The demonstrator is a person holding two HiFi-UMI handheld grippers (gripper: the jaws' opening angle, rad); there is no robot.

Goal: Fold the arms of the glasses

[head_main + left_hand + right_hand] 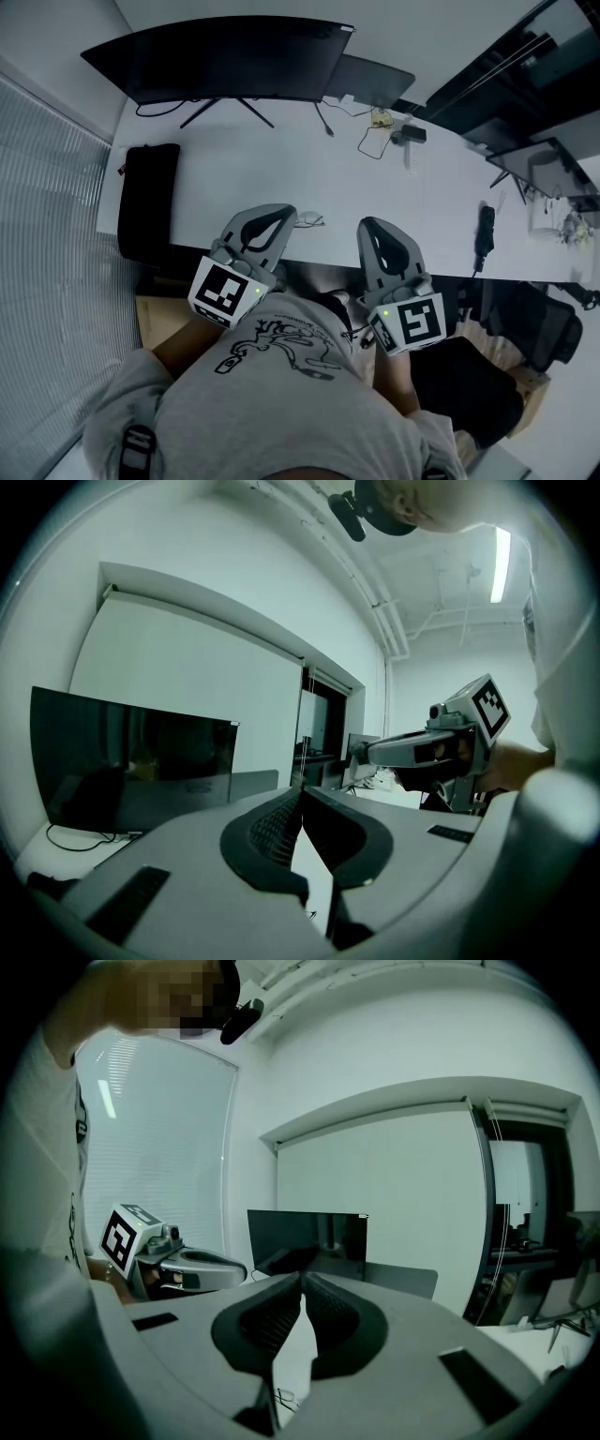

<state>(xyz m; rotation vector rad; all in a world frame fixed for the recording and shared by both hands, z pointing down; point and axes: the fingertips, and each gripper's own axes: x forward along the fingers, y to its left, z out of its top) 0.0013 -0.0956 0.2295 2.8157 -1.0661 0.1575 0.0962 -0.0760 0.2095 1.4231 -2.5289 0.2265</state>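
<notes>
Left gripper (284,216) and right gripper (368,227), grey shells with ribbed black pads: I find both closed and empty. Thin-rimmed glasses (310,220) lie on the smooth white worktop (422,206) between their tips, nearer the left. Only the head view shows them plainly. A curved dark monitor (225,61) stands behind.

Office for sure: big curved monitor (220,58) on my long white surface (375,202), second monitor (548,169) further along, blinds (37,244) on the window.

Curved monitor (225,58), wht desk (309,178), cables (373,142), blinds (42,234)
</notes>
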